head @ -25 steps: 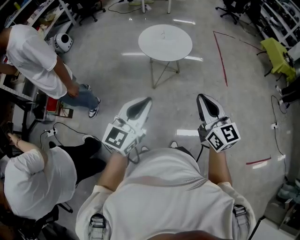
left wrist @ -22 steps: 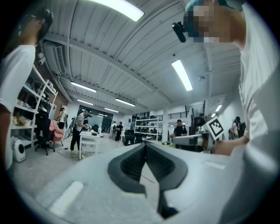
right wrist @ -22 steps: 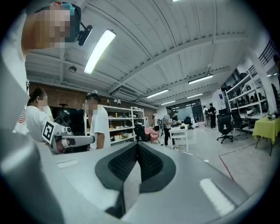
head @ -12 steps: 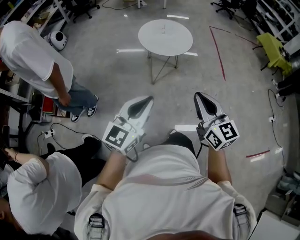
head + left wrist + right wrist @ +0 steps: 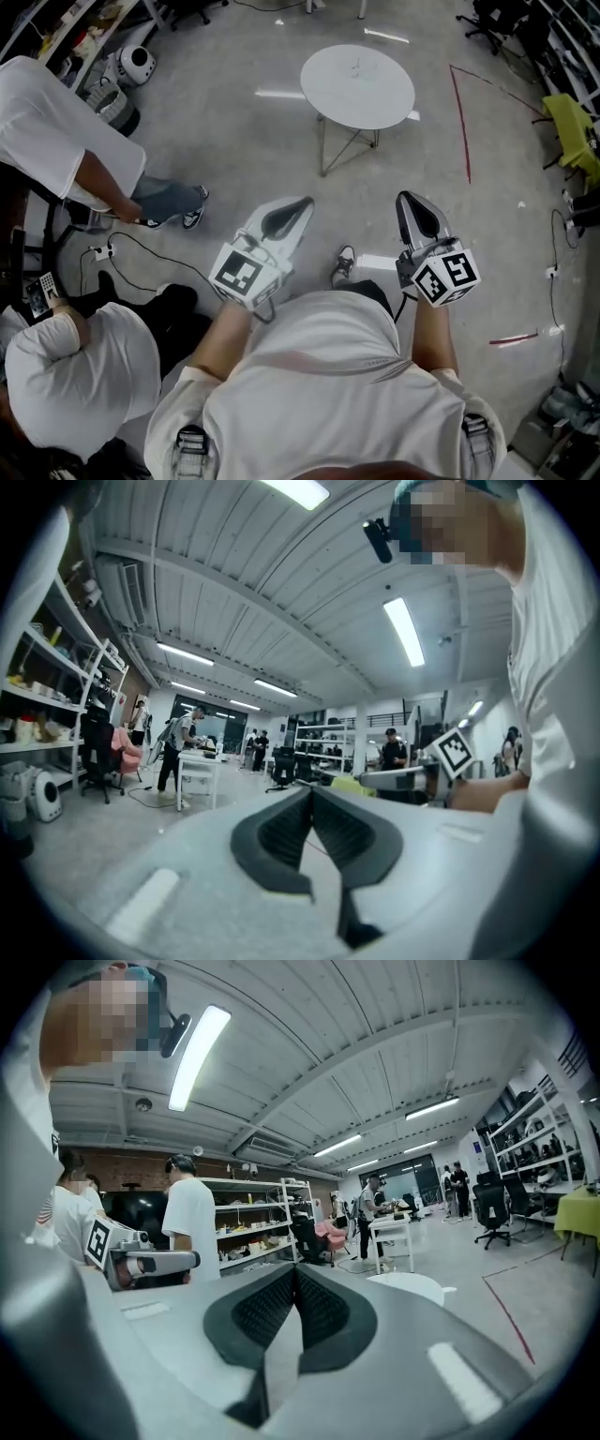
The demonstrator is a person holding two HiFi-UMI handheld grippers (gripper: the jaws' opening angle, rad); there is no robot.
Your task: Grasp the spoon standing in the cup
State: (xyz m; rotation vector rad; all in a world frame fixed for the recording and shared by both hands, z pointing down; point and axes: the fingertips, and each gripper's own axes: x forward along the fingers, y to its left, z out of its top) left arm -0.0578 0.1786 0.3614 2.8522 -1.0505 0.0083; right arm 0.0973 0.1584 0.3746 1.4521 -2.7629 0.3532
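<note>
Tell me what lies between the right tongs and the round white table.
Only bare grey floor, as the head view shows: nothing stands between the right tongs and the table.

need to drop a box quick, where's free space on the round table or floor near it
The round white table is nearly bare, one tiny item near its centre. Grey concrete floor is free between it and the red floor line. Left is crowded: people, black cables.
</note>
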